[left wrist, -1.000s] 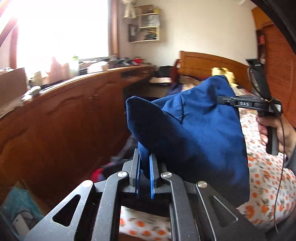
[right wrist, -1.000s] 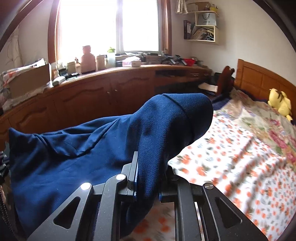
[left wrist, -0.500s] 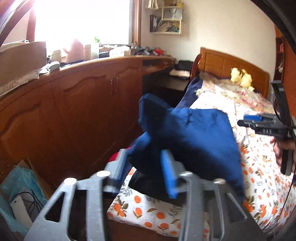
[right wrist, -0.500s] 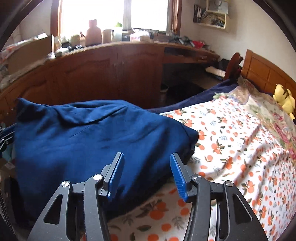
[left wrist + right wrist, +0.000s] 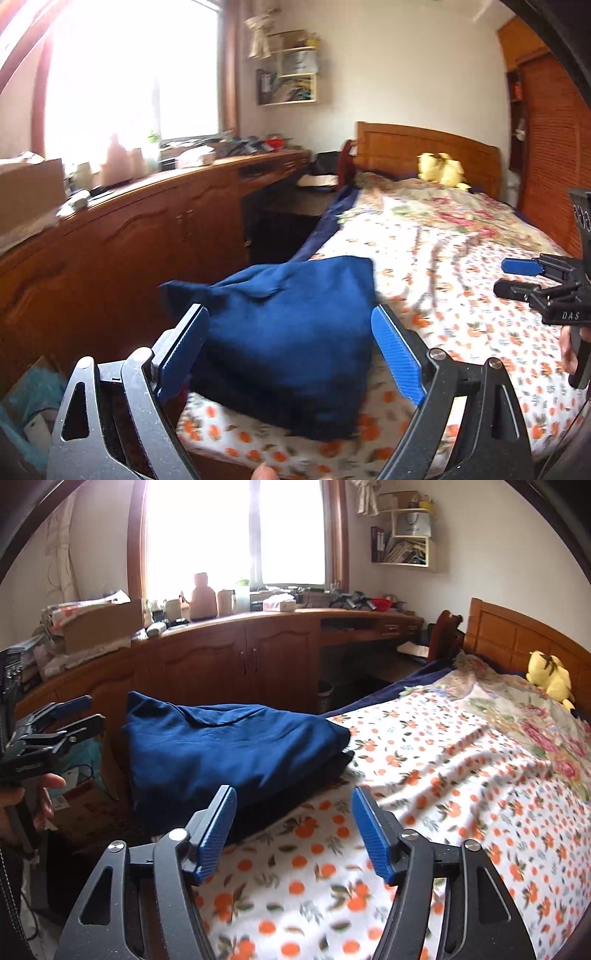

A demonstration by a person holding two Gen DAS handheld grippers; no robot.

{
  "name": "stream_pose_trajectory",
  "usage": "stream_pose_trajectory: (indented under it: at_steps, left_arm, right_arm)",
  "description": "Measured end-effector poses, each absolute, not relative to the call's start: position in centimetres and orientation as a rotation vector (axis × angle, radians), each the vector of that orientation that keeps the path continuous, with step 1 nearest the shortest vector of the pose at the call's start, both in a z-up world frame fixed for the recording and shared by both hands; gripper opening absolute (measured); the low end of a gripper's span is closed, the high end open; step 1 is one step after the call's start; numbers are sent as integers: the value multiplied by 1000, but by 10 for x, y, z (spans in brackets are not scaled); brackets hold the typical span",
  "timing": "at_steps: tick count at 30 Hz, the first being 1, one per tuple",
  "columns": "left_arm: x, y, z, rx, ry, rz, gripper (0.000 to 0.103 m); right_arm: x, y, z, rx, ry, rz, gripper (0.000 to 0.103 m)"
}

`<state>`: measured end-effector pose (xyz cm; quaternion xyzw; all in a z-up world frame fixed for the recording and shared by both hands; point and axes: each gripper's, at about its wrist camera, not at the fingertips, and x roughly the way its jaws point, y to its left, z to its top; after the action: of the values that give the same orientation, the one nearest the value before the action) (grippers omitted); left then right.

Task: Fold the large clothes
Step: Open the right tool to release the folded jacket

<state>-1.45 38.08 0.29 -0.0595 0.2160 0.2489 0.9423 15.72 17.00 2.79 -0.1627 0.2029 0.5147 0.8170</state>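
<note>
Nearest: left hand-held gripper (image 5: 291, 354), jaws spread wide, nothing between them. Right hand-held gripper (image 5: 293, 834), likewise wide apart and empty, over the orange-print bedspread (image 5: 424, 794). Just beyond both, the navy garment (image 5: 221, 753) lies on the bed's near corner by the edge, already a compact folded bundle, one corner poking up at its far left. Fold looks essentially done; perhaps only flattening that corner remains. Farther: wooden cabinets (image 5: 229, 664), yellow plush toy (image 5: 550, 679) by the headboard.

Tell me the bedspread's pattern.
White bedspread with small orange fruits and green leaves; clearest in the right wrist view.
</note>
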Motion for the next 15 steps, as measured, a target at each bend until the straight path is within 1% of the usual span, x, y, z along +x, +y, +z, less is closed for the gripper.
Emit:
stream_pose_trajectory:
  at_steps: [1, 2, 5, 15]
  left_arm:
    - [-10, 370, 6, -120, 439, 482, 90]
    - [-7, 361, 7, -120, 438, 463, 90]
    - [9, 325, 10, -107, 437, 405, 90]
    - [57, 218, -11, -128, 470, 229, 90]
  right_arm:
    - [158, 162, 26, -339, 428, 1094, 76]
    - [157, 151, 27, -335, 422, 1087, 78]
    - [158, 121, 23, -314, 406, 1059, 80]
    - [161, 19, 5, -255, 409, 862, 80]
